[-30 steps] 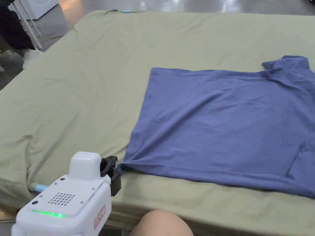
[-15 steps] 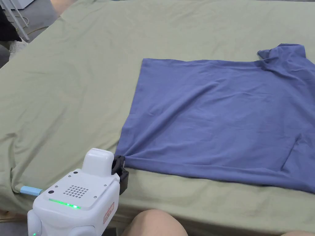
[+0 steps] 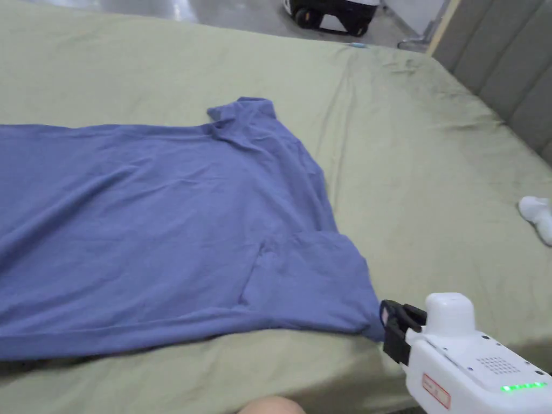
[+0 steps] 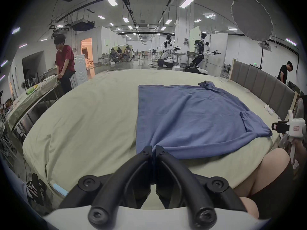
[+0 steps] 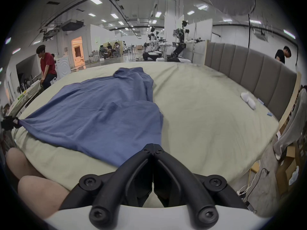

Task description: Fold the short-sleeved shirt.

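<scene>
Head view: blue short-sleeved shirt (image 3: 161,215) lies spread flat on the olive-green bed sheet (image 3: 431,178), hem off to the left, near sleeve at right close to the near edge. Right gripper (image 3: 389,318) sits at the tip of that near sleeve, jaws together on the fabric corner. A white sock (image 3: 536,215) lies well apart at far right, near the grey padded headboard (image 3: 501,59). Left gripper view: left gripper (image 4: 153,149) has both jaws pinched closed on the shirt's near hem corner, cloth puckered into the tips; the right gripper shows farther off at the sleeve tip. A person's bare knee (image 4: 265,172) is just beside the near bed edge. Right gripper view: jaws closed against each other on the sleeve edge; the left gripper holds the hem corner at far left.
</scene>
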